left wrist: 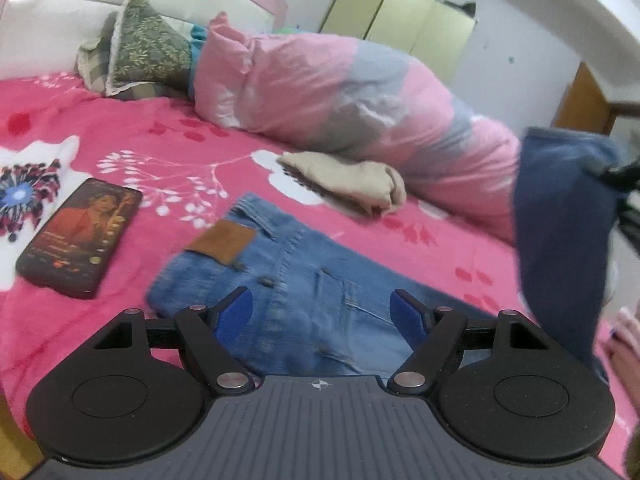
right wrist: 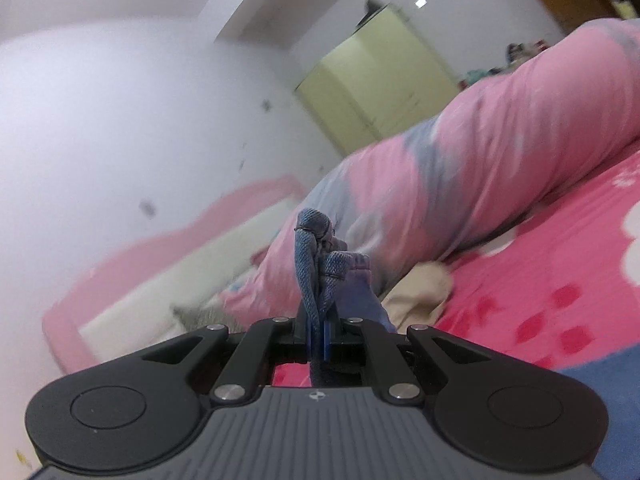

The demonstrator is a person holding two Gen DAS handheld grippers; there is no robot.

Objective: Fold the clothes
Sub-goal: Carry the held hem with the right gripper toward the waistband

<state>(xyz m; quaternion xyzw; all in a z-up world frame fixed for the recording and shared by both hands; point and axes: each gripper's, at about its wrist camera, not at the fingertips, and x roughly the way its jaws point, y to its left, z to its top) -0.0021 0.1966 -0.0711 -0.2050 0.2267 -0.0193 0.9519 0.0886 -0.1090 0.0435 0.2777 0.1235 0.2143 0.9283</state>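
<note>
While your left gripper (left wrist: 322, 310) hovers with its blue pads (left wrist: 234, 314) spread wide and nothing between them, the jeans (left wrist: 288, 280) lie directly below it on the pink bedsheet (left wrist: 120, 136), waistband and leather patch toward the phone (left wrist: 80, 236). Your right gripper (right wrist: 318, 336) is pressed together, pinching a bunched hem of the jeans' leg (right wrist: 320, 264); from the left wrist view that leg (left wrist: 560, 216) hangs lifted at the right edge. You look to be partway through a fold, carrying the leg end over toward the waist. The next move likely calls for laying that hem down squarely on the waistband and using the empty gripper to hold or smooth the denim. Farther off, a folded beige garment (left wrist: 348, 184) rests just beside the rolled pink quilt (left wrist: 340, 96), with pillows (left wrist: 140, 48) by the headboard.
</note>
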